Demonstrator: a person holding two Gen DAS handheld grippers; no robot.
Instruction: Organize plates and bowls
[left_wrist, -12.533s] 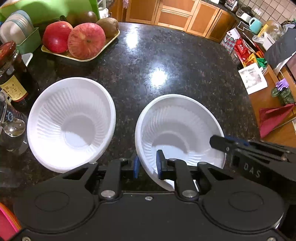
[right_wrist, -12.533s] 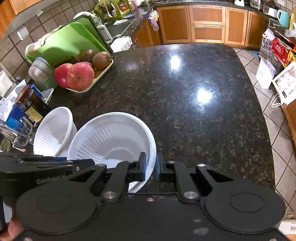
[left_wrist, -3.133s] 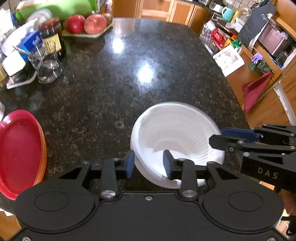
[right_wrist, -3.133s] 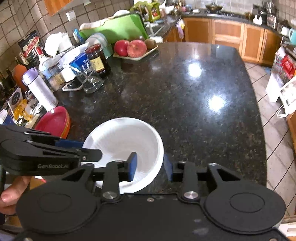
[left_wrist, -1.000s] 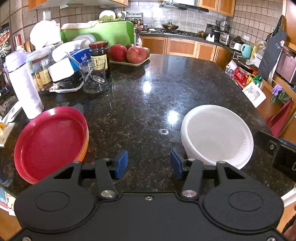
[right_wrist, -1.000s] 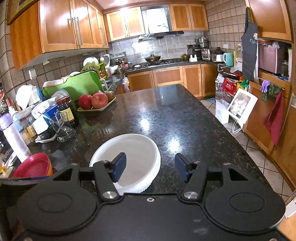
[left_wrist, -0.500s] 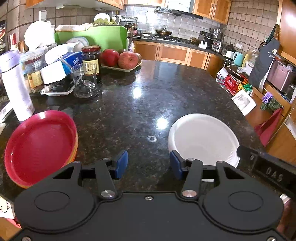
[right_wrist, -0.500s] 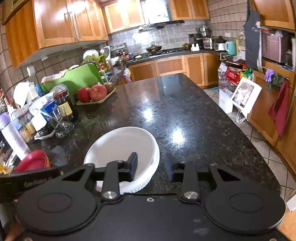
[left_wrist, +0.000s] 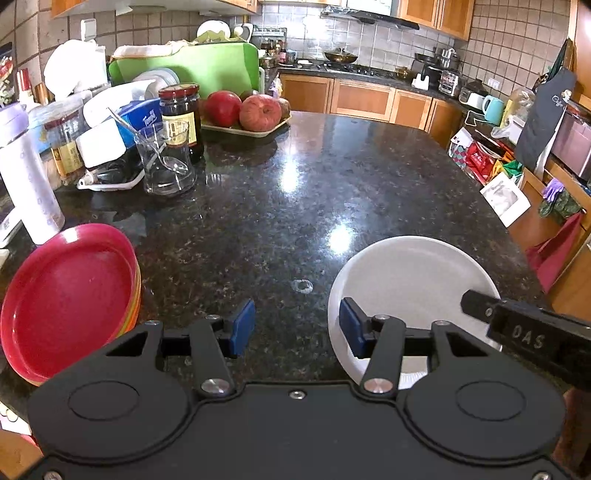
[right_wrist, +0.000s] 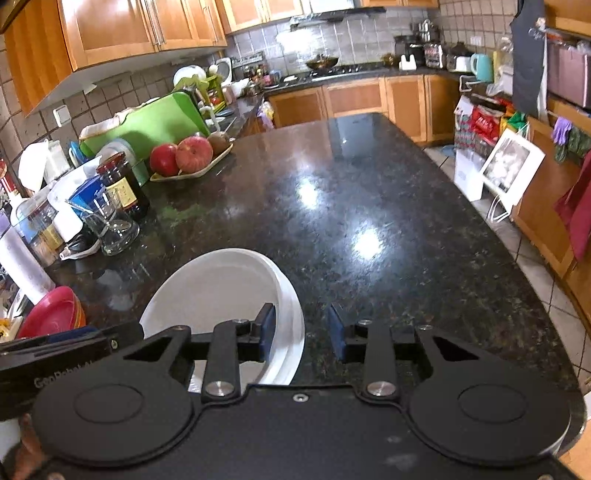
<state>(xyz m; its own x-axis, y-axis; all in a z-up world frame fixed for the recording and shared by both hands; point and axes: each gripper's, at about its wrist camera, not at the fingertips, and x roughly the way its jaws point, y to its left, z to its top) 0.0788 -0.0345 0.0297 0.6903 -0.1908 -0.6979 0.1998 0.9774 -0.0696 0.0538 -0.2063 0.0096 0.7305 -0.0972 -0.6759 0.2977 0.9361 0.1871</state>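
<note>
**White bowls wait on the dark stone counter**

White plastic bowls (left_wrist: 413, 280), one sitting inside the other, rest on the dark speckled stone counter (left_wrist: 295, 206), close to its near edge. Two rims show one over the other in the right wrist view, so it is a small stack.

The right gripper (right_wrist: 302, 330) is over the right rim of the bowls. One blue pad (right_wrist: 267, 328) is inside the top bowl. The other pad is outside, over the counter. The rim sits between them, but there is a gap on each side of it. The pads are not squeezing it, so the claw is loose and holds nothing.

The left gripper (left_wrist: 297, 328) is released too. Its jaws stand wide apart. Bare counter shows between its blue pads, and its right pad sits in front of the left edge of the bowls. I cannot tell if that pad touches the bowl.

A stack of round red plastic plates (left_wrist: 66, 299) sits far off to the left of the bowls, with an orange rim peeking out below the top plate.

Farther back on the left are a clear glass cup with a spoon (left_wrist: 166, 166), a dark jar with a red lid (left_wrist: 181, 114), and a pale tray of red apples (left_wrist: 243, 110).
</note>
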